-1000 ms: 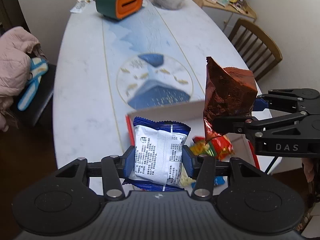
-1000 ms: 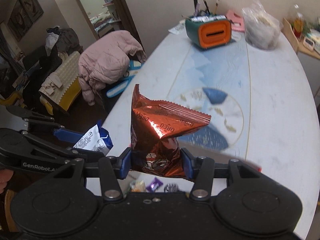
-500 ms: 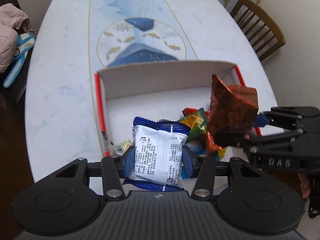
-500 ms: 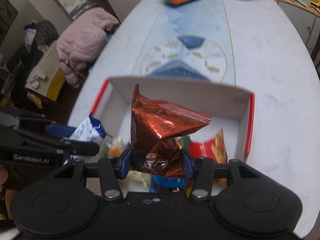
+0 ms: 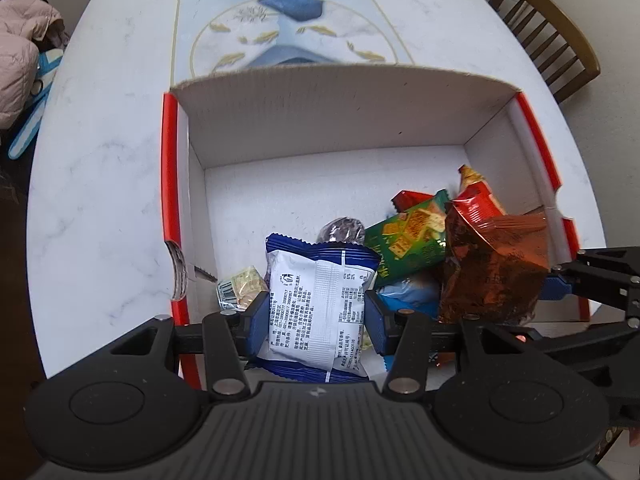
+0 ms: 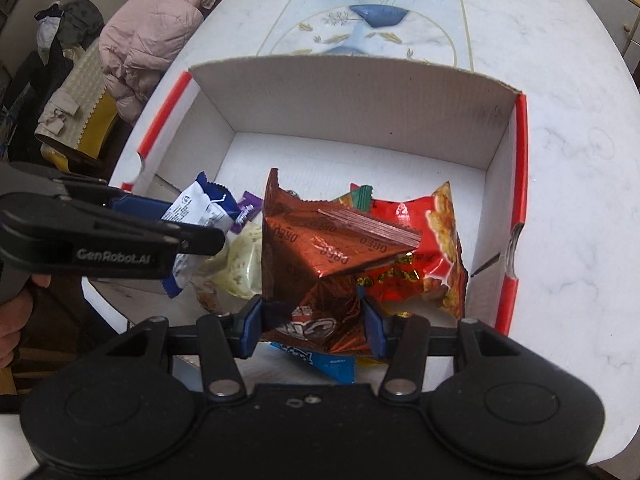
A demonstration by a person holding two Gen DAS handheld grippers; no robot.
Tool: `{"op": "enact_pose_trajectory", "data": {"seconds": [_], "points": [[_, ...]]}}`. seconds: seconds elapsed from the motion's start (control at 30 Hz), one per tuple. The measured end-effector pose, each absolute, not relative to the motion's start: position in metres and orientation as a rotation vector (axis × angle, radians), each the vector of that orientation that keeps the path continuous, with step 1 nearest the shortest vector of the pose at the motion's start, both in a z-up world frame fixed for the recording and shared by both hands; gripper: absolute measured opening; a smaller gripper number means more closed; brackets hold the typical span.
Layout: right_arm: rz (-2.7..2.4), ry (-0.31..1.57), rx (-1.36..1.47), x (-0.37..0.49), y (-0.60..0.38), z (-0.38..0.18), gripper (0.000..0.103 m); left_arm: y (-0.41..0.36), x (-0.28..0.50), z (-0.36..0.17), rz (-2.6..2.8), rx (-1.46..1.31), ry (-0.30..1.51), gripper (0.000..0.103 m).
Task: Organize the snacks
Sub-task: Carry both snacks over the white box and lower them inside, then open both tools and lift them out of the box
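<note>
Both grippers are sinking lower than a second ago, over the white cardboard box with red edges [image 5: 169,184], which is now filling the view. Left gripper [image 5: 316,320] is pinching a white-and-blue foil snack packet [image 5: 316,304]; right gripper [image 6: 312,320] is clamping a crinkled copper Oreo bag [image 6: 320,256]. Beneath them, a red chip bag [image 6: 436,248] and green cracker pack [image 5: 408,240] are lying half hidden. Far along the marble table [image 5: 100,160], everything is cut off.

Glossy crinkled copper foil pouch [image 6: 320,264], matt corrugated cardboard box [image 5: 340,116], smooth marbled tabletop [image 5: 104,168], wooden chair [image 5: 548,36]
</note>
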State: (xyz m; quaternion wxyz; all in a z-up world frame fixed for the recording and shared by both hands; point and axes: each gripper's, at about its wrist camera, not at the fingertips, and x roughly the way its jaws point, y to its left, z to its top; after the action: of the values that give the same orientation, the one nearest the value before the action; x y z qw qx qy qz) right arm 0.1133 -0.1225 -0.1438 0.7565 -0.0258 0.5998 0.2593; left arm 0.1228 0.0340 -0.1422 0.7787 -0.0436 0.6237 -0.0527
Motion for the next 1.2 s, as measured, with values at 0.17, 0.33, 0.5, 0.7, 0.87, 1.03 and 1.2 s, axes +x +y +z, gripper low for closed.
{"op": "enact_pose_trajectory", "data": {"seconds": [0.17,0.33,0.5,0.7,0.87,1.03,1.2], "points": [[0.561,1.302,-0.075,0.112,-0.118,-0.15,0.05,0.025,0.12,-0.148,-0.115,-0.038,1.317,0.049],[0.553,1.286,-0.104,0.11,-0.116,-0.152,0.051,0.016,0.119,-0.155,-0.127,-0.019,1.32,0.048],[0.548,1.281,-0.121,0.107,-0.116,-0.154,0.051,0.012,0.117,-0.16,-0.134,-0.004,1.323,0.048],[0.536,1.282,-0.109,0.105,-0.119,-0.155,0.052,0.009,0.113,-0.158,-0.14,0.01,1.303,0.048],[0.526,1.259,-0.103,0.101,-0.122,-0.151,0.065,0.012,0.107,-0.155,-0.136,0.001,1.296,0.051],[0.512,1.225,-0.089,0.093,-0.126,-0.143,0.078,0.017,0.099,-0.148,-0.14,-0.015,1.27,0.056],[0.498,1.176,-0.089,0.085,-0.13,-0.13,0.083,0.019,0.087,-0.135,-0.14,-0.03,1.23,0.061]]}}
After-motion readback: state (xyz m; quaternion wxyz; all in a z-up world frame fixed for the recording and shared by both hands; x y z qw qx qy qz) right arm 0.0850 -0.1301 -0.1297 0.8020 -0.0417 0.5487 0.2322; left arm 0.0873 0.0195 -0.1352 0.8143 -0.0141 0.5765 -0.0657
